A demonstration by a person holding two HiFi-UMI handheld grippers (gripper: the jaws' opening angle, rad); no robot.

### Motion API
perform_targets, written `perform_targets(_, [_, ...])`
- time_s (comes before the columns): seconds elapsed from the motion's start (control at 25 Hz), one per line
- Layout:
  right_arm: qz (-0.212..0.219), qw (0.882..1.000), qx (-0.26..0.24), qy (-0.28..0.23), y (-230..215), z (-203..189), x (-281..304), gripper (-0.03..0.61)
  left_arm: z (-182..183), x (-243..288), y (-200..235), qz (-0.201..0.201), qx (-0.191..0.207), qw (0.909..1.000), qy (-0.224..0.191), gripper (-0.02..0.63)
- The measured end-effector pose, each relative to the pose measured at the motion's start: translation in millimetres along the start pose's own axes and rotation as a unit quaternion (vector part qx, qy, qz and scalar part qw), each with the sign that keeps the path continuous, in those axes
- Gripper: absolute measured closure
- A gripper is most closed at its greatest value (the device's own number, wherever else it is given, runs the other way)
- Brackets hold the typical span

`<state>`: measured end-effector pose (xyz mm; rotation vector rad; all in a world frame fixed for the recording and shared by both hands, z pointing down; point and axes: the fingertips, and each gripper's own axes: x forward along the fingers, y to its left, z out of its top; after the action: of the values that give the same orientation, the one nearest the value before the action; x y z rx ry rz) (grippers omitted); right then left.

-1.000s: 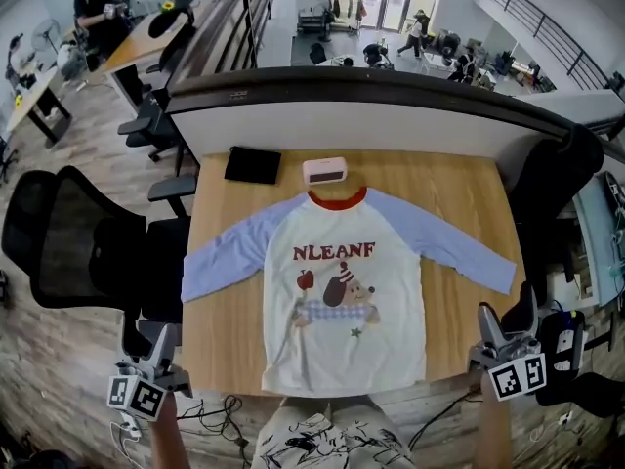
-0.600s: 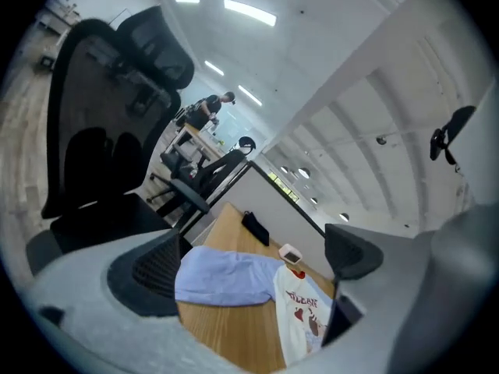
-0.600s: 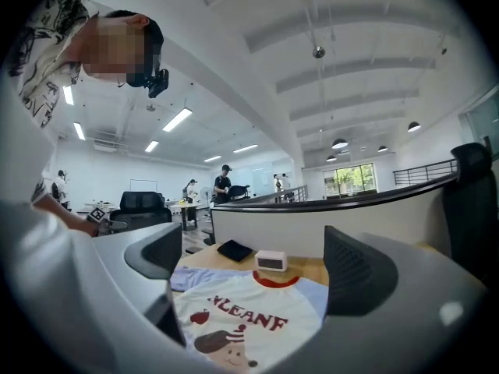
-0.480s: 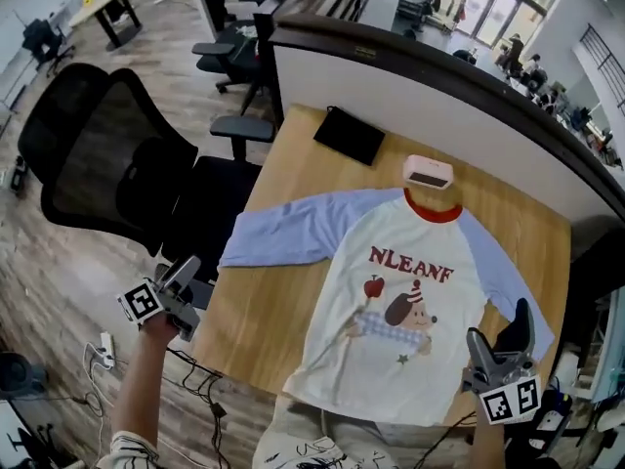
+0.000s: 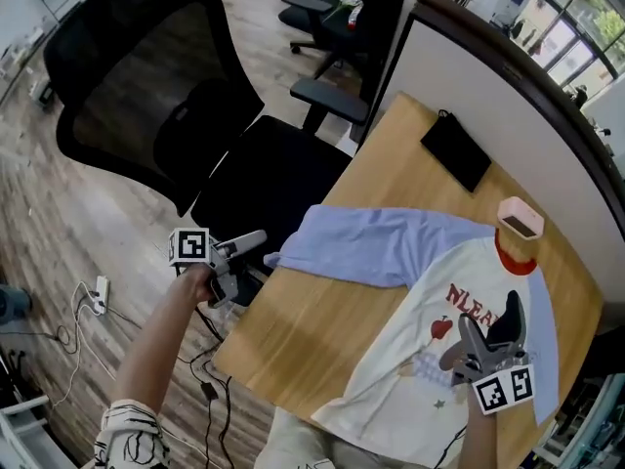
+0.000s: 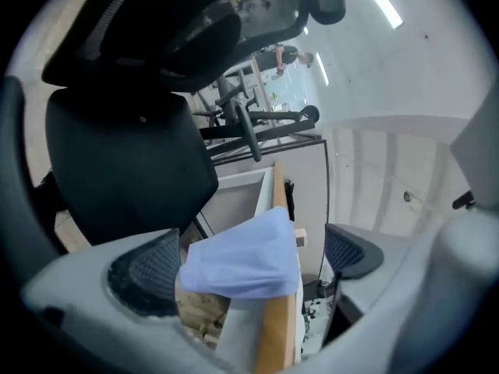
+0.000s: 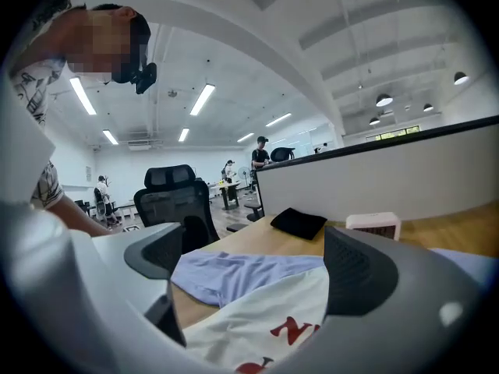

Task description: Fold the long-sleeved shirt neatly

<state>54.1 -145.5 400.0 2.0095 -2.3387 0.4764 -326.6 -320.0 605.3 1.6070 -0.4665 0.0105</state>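
Note:
The long-sleeved shirt (image 5: 430, 360) lies flat on the wooden table (image 5: 312, 330), with a white body, red print and blue sleeves. Its left sleeve (image 5: 376, 247) stretches to the table's left edge, the cuff hanging slightly over. My left gripper (image 5: 249, 262) is just off that edge, open and pointing at the cuff. In the left gripper view the cuff (image 6: 249, 255) shows between the wide-apart pads (image 6: 144, 275). My right gripper (image 5: 491, 325) hovers open over the shirt's printed front. The right gripper view has the sleeve (image 7: 242, 275) and white body (image 7: 257, 326) ahead of the jaws.
A black office chair (image 5: 146, 96) stands close to the table's left side, behind my left gripper. A black pouch (image 5: 456, 150) and a small white box (image 5: 520, 218) sit at the table's far side, by a partition wall (image 5: 469, 57). Cables (image 5: 78, 301) lie on the floor.
The head view has swung left. My left gripper has risen from the table's front corner to the left sleeve's cuff. My right gripper has moved over the shirt's front.

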Motion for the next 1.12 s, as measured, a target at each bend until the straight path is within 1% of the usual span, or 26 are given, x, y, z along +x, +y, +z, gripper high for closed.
perform_targets(0.04, [0.007, 1.000, 0.001, 0.007, 2, -6, 12, 0.014, 3, 6, 4, 0.001, 0.000, 0.9997, 0.026, 0.041])
perform_targets(0.08, [0.013, 1.000, 0.002, 0.015, 3, -13, 24, 0.014, 4, 13, 6, -0.002, 0.000, 0.9982, 0.060, 0.043])
perform_targets(0.12, [0.017, 1.000, 0.002, 0.022, 3, -19, 34, 0.014, 1, 20, 7, -0.008, -0.005, 0.9948, 0.101, 0.043])
perform_targets(0.2, [0.017, 0.999, 0.000, 0.028, 0, -28, 52, 0.014, -7, 32, 8, -0.027, -0.038, 0.9825, 0.180, 0.043])
perform_targets(0.28, [0.011, 1.000, -0.002, 0.026, -4, -34, 63, 0.014, -8, 42, 14, -0.042, -0.081, 0.9684, 0.232, 0.054])
perform_targets(0.36, [0.006, 1.000, -0.004, 0.024, -7, -39, 71, 0.014, -8, 48, 27, -0.045, -0.110, 0.9555, 0.270, 0.060])
perform_targets(0.44, [0.006, 1.000, -0.002, 0.023, -8, -43, 77, 0.015, -13, 48, 44, -0.036, -0.123, 0.9422, 0.310, 0.061])
perform_targets(0.48, [0.007, 1.000, 0.000, 0.023, -8, -45, 79, 0.014, -17, 47, 50, -0.036, -0.135, 0.9349, 0.326, 0.063])
perform_targets(0.56, [0.010, 1.000, 0.002, 0.021, -9, -48, 83, 0.015, -25, 51, 51, -0.060, -0.172, 0.9177, 0.353, 0.092])
perform_targets(0.6, [0.010, 1.000, 0.003, 0.020, -9, -48, 85, 0.014, -30, 54, 48, -0.077, -0.189, 0.9076, 0.367, 0.123])
perform_targets(0.64, [0.012, 1.000, 0.004, 0.018, -9, -48, 87, 0.015, -36, 57, 46, -0.091, -0.202, 0.8980, 0.380, 0.144])
perform_targets(0.68, [0.013, 1.000, 0.005, 0.016, -8, -47, 88, 0.015, -42, 61, 46, -0.098, -0.212, 0.8897, 0.393, 0.149])
perform_targets(0.84, [0.014, 1.000, 0.004, 0.008, -3, -41, 93, 0.015, -64, 70, 58, -0.095, -0.249, 0.8609, 0.433, 0.149])
perform_targets(0.88, [0.014, 1.000, 0.002, 0.007, -3, -40, 94, 0.015, -68, 72, 57, -0.104, -0.259, 0.8542, 0.439, 0.169])
perform_targets(0.92, [0.015, 1.000, 0.001, 0.007, -4, -41, 95, 0.015, -71, 74, 54, -0.118, -0.267, 0.8487, 0.441, 0.210])
perform_targets(0.96, [0.015, 1.000, -0.001, 0.008, -5, -42, 96, 0.015, -73, 77, 51, -0.134, -0.271, 0.8457, 0.440, 0.274])
perform_targets(1.0, [0.015, 1.000, -0.002, 0.010, -7, -44, 98, 0.015, -71, 79, 46, -0.152, -0.268, 0.8465, 0.434, 0.414])
perform_targets(1.04, [0.014, 1.000, -0.004, 0.012, -9, -46, 98, 0.015, -66, 81, 41, -0.172, -0.260, 0.8511, 0.423, 0.589])
perform_targets(1.12, [0.009, 1.000, -0.006, 0.017, -13, -50, 98, 0.015, -51, 80, 32, -0.203, -0.233, 0.8662, 0.393, 0.600])
